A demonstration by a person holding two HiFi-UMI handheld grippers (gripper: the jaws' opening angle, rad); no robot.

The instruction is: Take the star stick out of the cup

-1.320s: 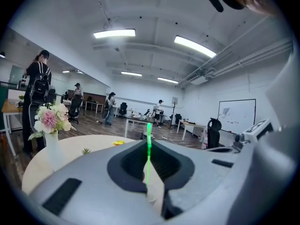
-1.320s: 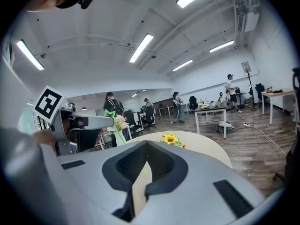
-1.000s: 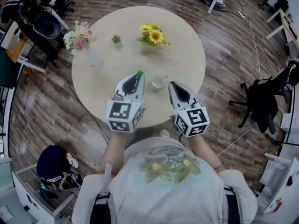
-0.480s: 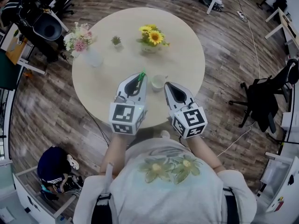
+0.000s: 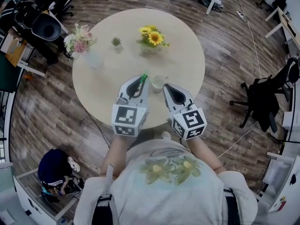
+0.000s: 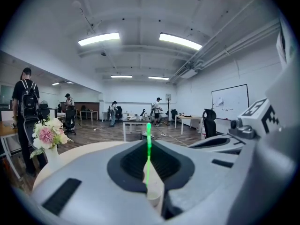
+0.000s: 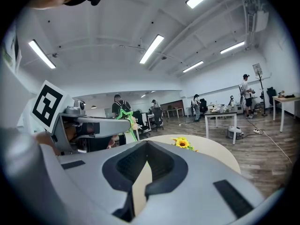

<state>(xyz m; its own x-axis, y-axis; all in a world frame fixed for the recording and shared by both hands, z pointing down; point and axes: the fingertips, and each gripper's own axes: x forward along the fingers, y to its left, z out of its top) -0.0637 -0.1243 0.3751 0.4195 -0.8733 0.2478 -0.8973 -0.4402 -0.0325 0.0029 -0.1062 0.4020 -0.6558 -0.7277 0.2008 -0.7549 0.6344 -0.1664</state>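
My left gripper point(image 5: 142, 78): clenched on star stick point(image 5: 144, 74), upright | cup point(image 5: 158, 82): on table point(image 5: 187, 36), between both grippers | my right gripper point(image 5: 168, 87): closed, empty | sunflowers point(image 5: 152, 35), pink bouquet point(image 5: 79, 37): well beyond.

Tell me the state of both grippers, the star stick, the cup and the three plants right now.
Left hand-held gripper: shut on the star stick.
Right hand-held gripper: shut, empty.
Star stick: held roughly upright, outside the cup.
Cup: upright on the table, no stick in it.
Sunflower pot: upright.
Pink flower vase: upright.
Small plant: upright.
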